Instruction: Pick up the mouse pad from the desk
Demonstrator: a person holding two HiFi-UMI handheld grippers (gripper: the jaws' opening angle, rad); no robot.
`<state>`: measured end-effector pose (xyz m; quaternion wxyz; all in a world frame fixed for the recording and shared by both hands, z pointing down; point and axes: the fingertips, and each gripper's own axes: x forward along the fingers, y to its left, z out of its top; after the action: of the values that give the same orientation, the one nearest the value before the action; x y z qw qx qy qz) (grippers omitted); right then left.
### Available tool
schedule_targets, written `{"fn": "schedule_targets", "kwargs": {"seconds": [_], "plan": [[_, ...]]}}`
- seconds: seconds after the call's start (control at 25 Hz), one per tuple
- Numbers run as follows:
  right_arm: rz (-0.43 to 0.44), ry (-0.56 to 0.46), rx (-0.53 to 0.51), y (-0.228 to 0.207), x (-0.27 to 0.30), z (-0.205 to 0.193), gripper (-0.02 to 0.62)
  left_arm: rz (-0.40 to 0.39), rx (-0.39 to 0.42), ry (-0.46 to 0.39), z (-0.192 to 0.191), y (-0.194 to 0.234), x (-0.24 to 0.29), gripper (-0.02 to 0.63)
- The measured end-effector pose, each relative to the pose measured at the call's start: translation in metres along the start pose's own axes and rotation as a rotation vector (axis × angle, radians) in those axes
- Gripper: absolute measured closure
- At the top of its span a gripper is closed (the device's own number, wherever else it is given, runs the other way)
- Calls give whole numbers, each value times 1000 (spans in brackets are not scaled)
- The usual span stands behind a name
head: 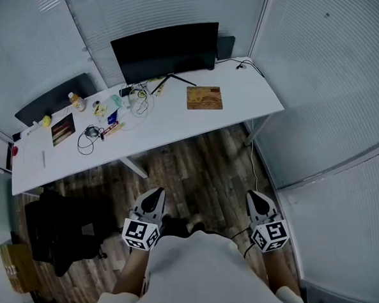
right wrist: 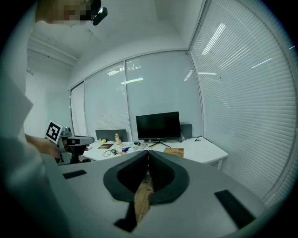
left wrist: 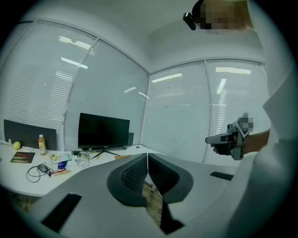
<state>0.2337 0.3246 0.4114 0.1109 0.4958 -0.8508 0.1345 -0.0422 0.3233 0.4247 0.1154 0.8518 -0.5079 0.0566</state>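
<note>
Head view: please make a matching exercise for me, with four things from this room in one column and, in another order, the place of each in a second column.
Things:
1. monitor
2. mouse pad
3. bottle
4. office chair

Places:
A. on the wooden floor, in front of the left part of the desk
B. flat on the desk, toward its right end
C. upright on the desk, toward its left end
D. at the desk's back edge, near the middle

Pairs: 1-D, 2-B, 3-C, 4-A
</note>
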Motion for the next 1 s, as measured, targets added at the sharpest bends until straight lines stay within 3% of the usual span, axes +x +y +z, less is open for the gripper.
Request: {"fn": "schedule_targets", "kwargs": {"seconds": [0.44, 1.0], "plan": [[-1, 28, 9, -18, 27, -1, 569, -42, 16, 32, -2, 4, 36, 586], [-79, 63, 50, -53, 124, 21, 569, -116, -3, 74, 14, 77, 137, 586]]}}
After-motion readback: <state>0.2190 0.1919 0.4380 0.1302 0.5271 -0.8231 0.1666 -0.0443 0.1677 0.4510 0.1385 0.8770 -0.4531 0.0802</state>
